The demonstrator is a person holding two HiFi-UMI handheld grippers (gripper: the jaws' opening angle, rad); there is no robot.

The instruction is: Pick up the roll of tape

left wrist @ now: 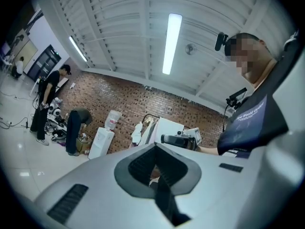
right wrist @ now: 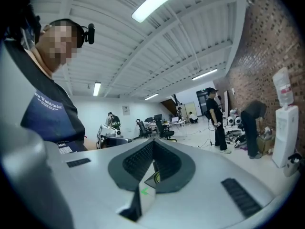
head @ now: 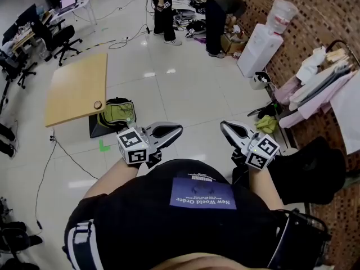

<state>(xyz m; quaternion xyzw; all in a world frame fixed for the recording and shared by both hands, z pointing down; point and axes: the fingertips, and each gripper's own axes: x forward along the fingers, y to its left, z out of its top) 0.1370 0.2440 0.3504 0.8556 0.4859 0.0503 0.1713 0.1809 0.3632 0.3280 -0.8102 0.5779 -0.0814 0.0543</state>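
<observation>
A small brownish ring that looks like the roll of tape [head: 98, 104] lies on the near corner of a wooden table [head: 73, 89] at the left of the head view. Both grippers are held level in front of my chest, well away from the table. My left gripper [head: 179, 129] has its jaws together with nothing between them, and in its own view the left gripper [left wrist: 155, 147] faces a brick wall. My right gripper [head: 223, 125] is also shut and empty. Seen from its own camera, the right gripper [right wrist: 153, 144] faces the open office. Neither gripper view shows the tape.
A green bag [head: 117, 112] sits on the floor beside the table's dark base. A water dispenser [head: 256, 46] and a rack of clothes [head: 320, 80] stand along the brick wall at the right. Two people [head: 164, 10] are at the far end, and office chairs [head: 59, 38] at the far left.
</observation>
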